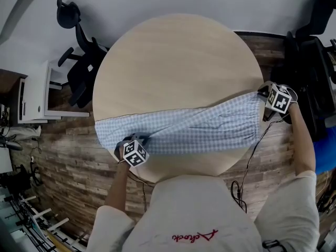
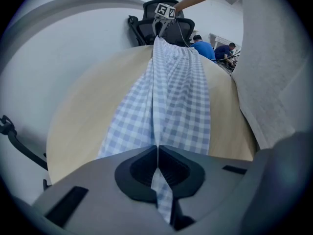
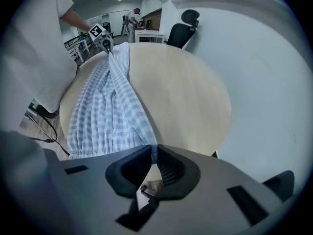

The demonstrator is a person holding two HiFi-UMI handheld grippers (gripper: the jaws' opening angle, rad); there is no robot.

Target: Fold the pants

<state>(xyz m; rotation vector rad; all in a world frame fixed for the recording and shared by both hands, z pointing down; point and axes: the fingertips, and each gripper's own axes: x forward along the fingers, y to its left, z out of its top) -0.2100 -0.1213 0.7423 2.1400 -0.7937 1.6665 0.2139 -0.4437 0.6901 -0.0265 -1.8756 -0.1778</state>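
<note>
Blue-and-white checked pants (image 1: pixel 199 127) lie stretched in a long band across the near part of the round pale wooden table (image 1: pixel 178 62). My left gripper (image 1: pixel 140 139) is at the band's left end, over the table's near-left edge, shut on the cloth; in the left gripper view the fabric (image 2: pixel 171 97) runs out from between the closed jaws of the left gripper (image 2: pixel 157 148). My right gripper (image 1: pixel 261 93) holds the gathered waist end at the table's right edge, lifted a little. In the right gripper view the pants (image 3: pixel 107 106) are pinched by the right gripper (image 3: pixel 153 148).
A black office chair (image 1: pixel 79 51) and a white cabinet (image 1: pixel 31 96) stand at the left on the wood floor. Another dark chair (image 1: pixel 310 62) stands at the right. A black cable (image 1: pixel 252 156) hangs from the right hand. The table's far half is bare wood.
</note>
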